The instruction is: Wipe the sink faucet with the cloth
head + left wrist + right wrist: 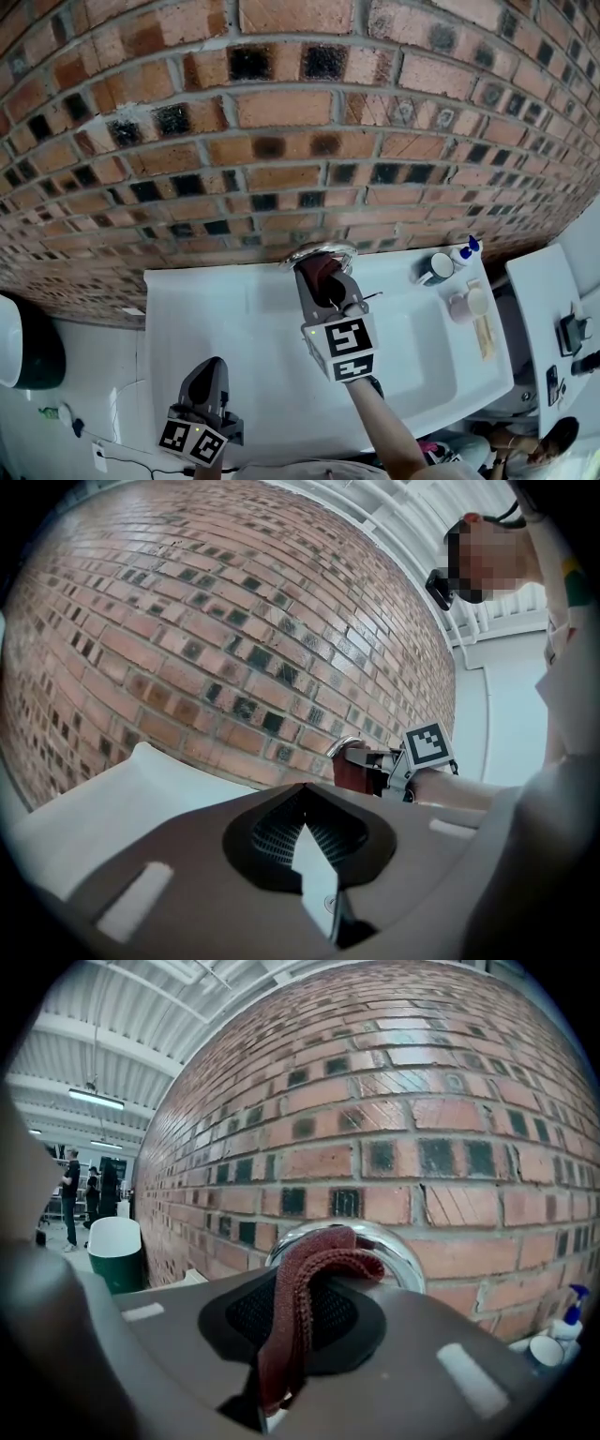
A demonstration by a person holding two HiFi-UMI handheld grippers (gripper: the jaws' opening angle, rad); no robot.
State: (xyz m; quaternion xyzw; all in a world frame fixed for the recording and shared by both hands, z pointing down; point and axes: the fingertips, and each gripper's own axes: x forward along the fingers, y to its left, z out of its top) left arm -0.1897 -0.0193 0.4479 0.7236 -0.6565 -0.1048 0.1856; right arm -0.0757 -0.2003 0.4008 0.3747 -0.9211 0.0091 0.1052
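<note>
A chrome faucet (319,251) juts from the brick wall over the white sink (234,328). My right gripper (323,281) is shut on a dark red cloth (319,274) and holds it against the faucet. In the right gripper view the cloth (298,1307) is folded between the jaws and lies over the chrome faucet (408,1262) right ahead. The left gripper view shows the cloth (352,771) and faucet (343,744) from the side. My left gripper (212,373) hangs low at the sink's front left, jaws shut with nothing in them.
A mug (435,269), a blue-capped spray bottle (464,251) and a pink cup (461,306) stand on the sink's right rim. A green-and-white bin (23,342) is at the left. A white table (553,309) with devices lies to the right.
</note>
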